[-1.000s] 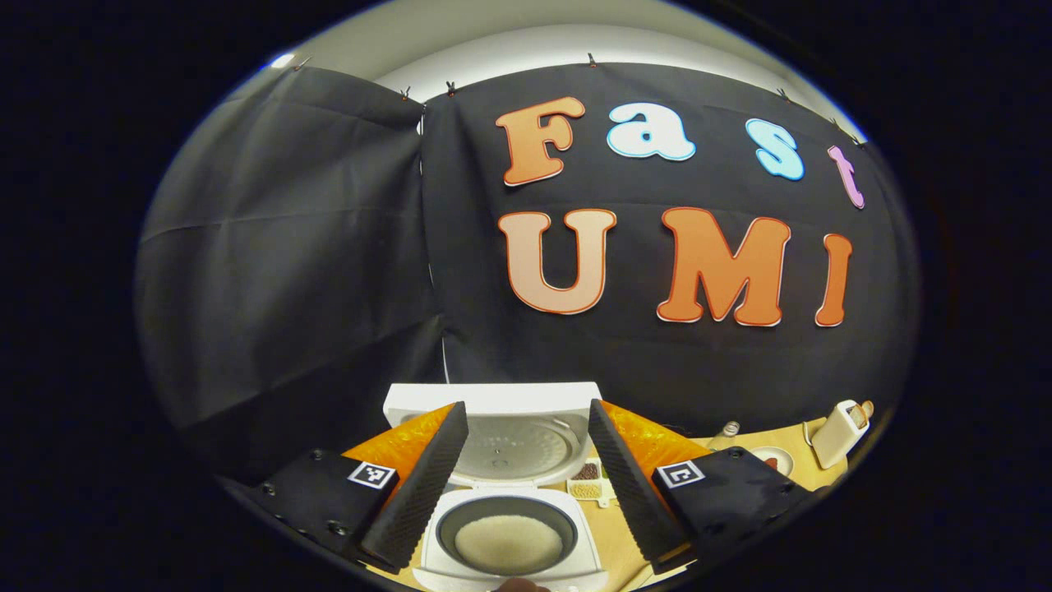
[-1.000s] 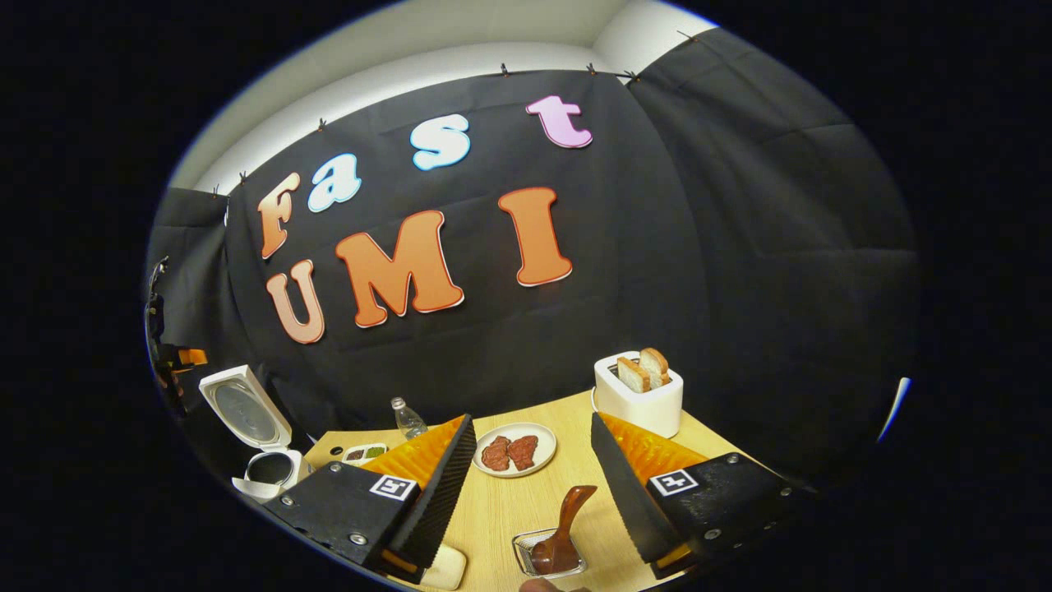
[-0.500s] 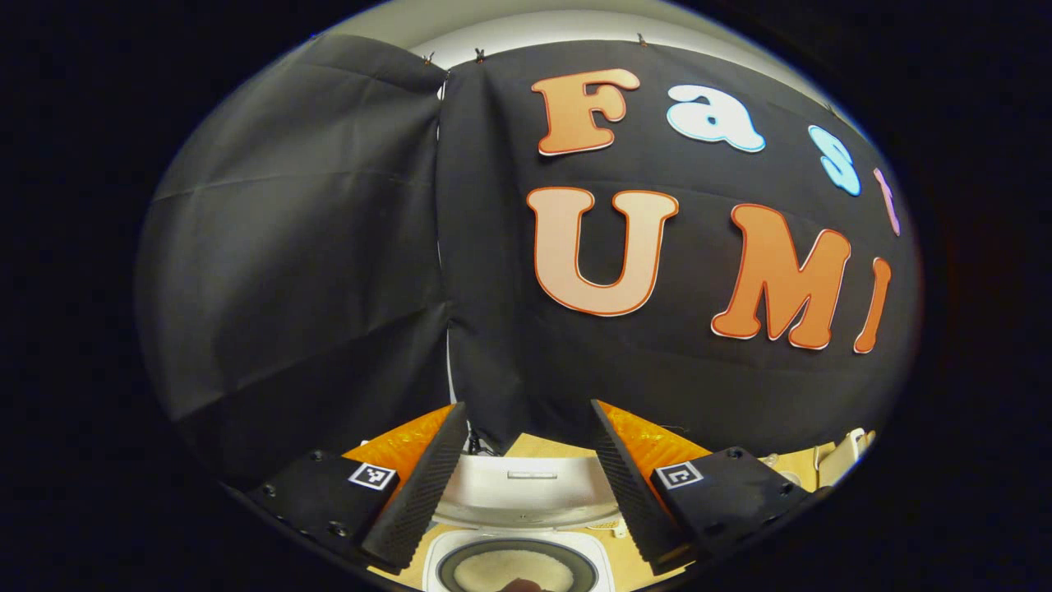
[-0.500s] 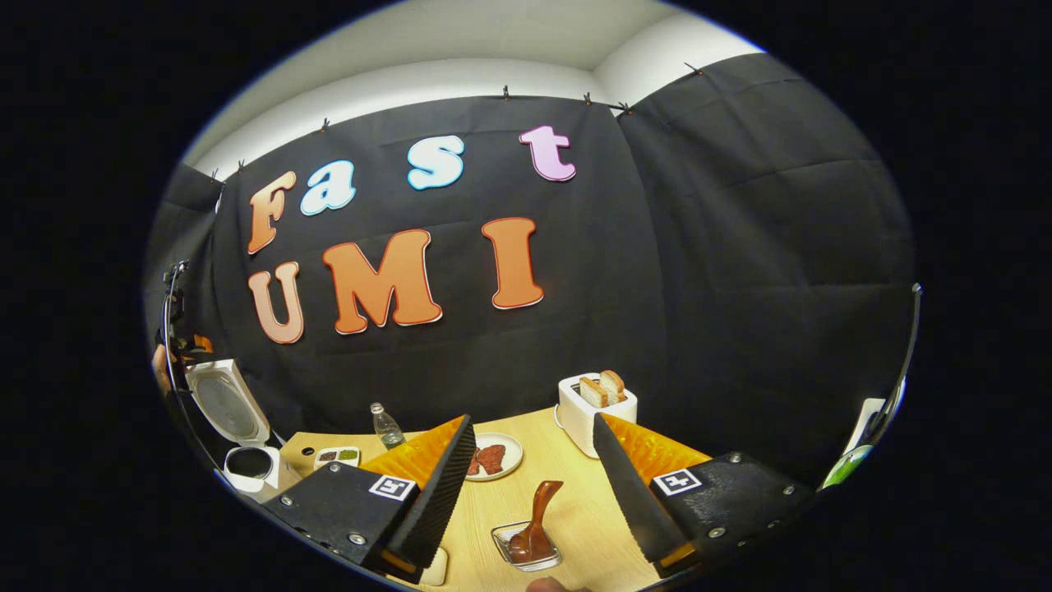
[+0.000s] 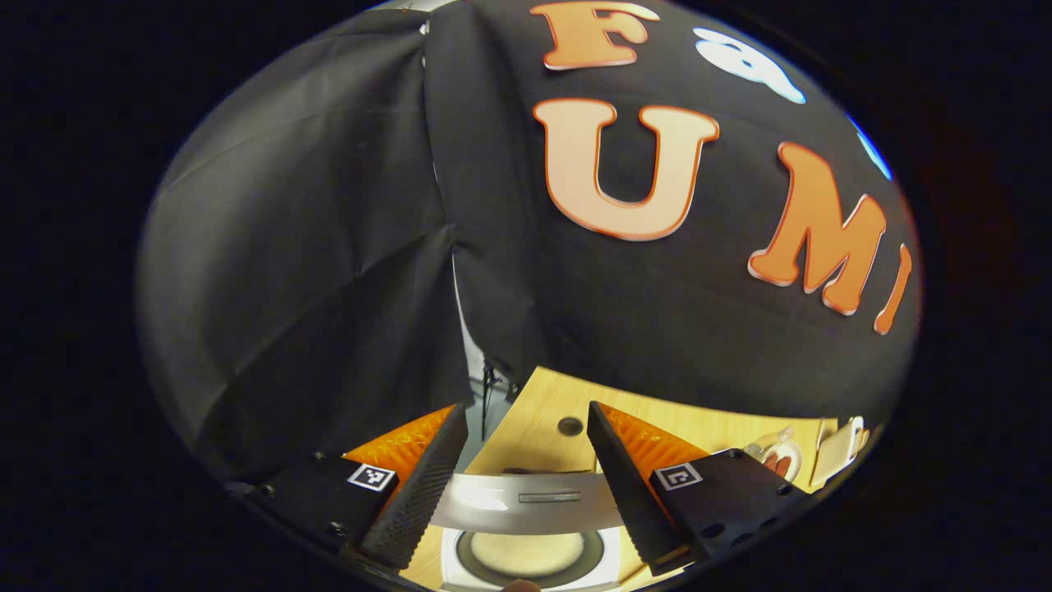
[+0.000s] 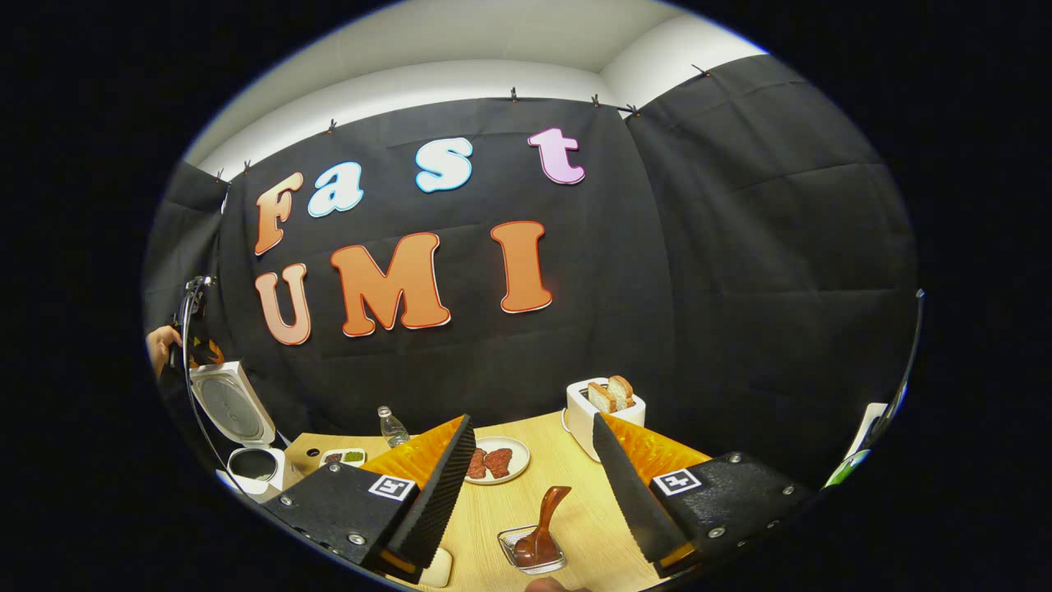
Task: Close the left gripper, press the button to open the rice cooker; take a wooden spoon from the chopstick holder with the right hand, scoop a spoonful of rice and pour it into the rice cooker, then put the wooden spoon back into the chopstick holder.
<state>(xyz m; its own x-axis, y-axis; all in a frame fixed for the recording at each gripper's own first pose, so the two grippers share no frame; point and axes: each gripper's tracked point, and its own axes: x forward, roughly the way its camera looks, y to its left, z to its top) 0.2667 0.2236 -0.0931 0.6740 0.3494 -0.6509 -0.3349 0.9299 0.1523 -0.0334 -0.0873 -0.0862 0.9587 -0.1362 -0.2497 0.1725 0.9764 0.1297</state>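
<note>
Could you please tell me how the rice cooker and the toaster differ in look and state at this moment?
The rice cooker stands at the table's far left with its lid swung up, while the toaster sits right of the middle and has no lid. The rice cooker's dark pot holds white rice, whereas two browned bread slices stick up from the toaster. Both have white bodies and rest on the wooden table.

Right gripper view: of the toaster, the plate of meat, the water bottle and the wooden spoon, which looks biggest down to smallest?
1. Toaster, though it sits farther back.
2. Plate of meat and wooden spoon: too close to rank; the spoon is nearer the camera.
3. Water bottle, smallest.
</note>
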